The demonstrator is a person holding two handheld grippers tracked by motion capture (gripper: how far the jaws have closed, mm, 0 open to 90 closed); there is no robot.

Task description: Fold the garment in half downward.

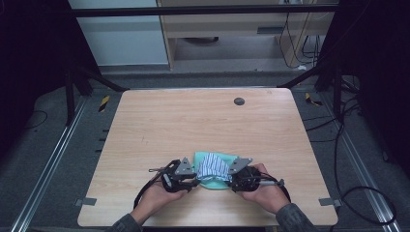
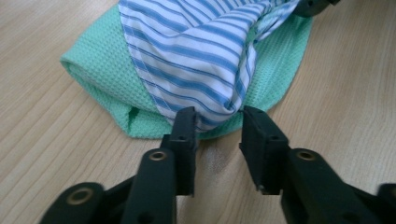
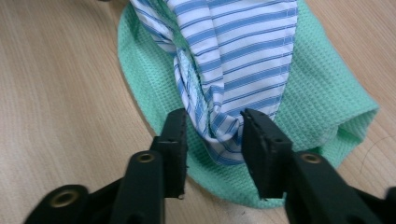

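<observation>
Near the table's [image 1: 145, 125] front edge, left gripper [image 1: 180, 177] and right gripper [image 1: 240, 177] flank a striped cloth [image 1: 213, 167] lying on a green cloth [image 1: 210, 184]. Both sets of jaws stand partly open around the stripes' ends, probably not pinching them.

Each hand carries a black gripper: the left gripper [image 1: 192, 182] and the right gripper [image 1: 231, 183]. A grey 3-cornered plate is mounted on top of each, and a black cable is trailed from each body. In the gripper views, 2 blocky black jaws with brass-ringed holes are seen. Dark grey sleeves [image 1: 295, 218] are worn on both forearms.
</observation>
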